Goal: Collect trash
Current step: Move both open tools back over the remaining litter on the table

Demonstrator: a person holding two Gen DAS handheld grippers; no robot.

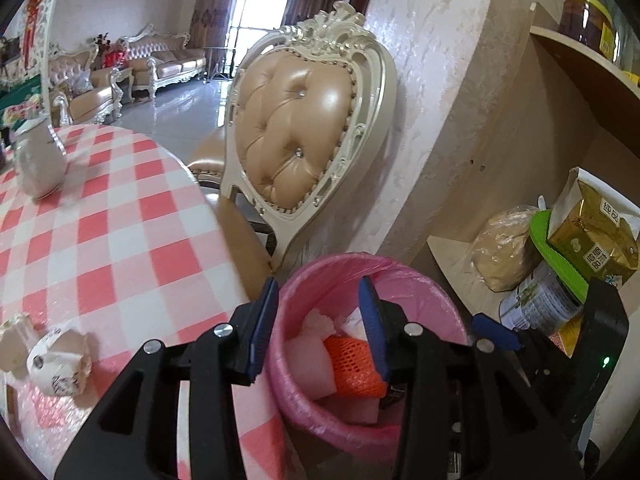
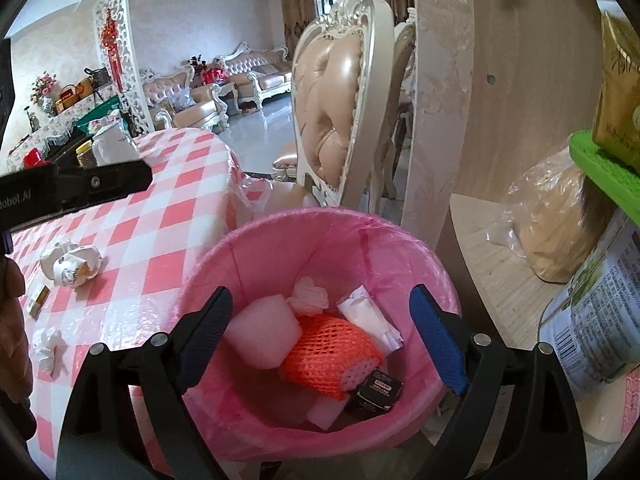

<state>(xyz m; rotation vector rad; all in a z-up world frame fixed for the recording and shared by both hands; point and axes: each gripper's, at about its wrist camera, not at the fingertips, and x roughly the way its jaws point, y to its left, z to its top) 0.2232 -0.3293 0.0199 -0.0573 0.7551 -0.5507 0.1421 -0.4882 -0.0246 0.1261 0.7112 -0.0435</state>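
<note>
A bin (image 1: 432,294) with a pink liner stands between the table and a shelf. Inside the bin (image 2: 320,216) lie an orange foam net (image 2: 332,350), white foam pieces (image 2: 262,334), a crumpled tissue (image 2: 308,296), a white packet (image 2: 368,314) and a small black box (image 2: 376,394). My left gripper (image 1: 320,322) hangs open over the bin's near rim with nothing between its fingers. My right gripper (image 2: 320,312) is wide open above the bin and holds nothing. On the checked tablecloth lie a crushed paper cup (image 2: 72,266), a crumpled tissue (image 2: 46,346) and a small yellow wrapper (image 2: 38,300).
A cream tufted chair (image 1: 296,132) stands behind the bin against the wall. A white jug (image 1: 38,160) sits on the table's far side. The shelf at right holds a plastic bag of powder (image 2: 560,220), a tin (image 2: 596,320) and a gold packet (image 1: 592,232).
</note>
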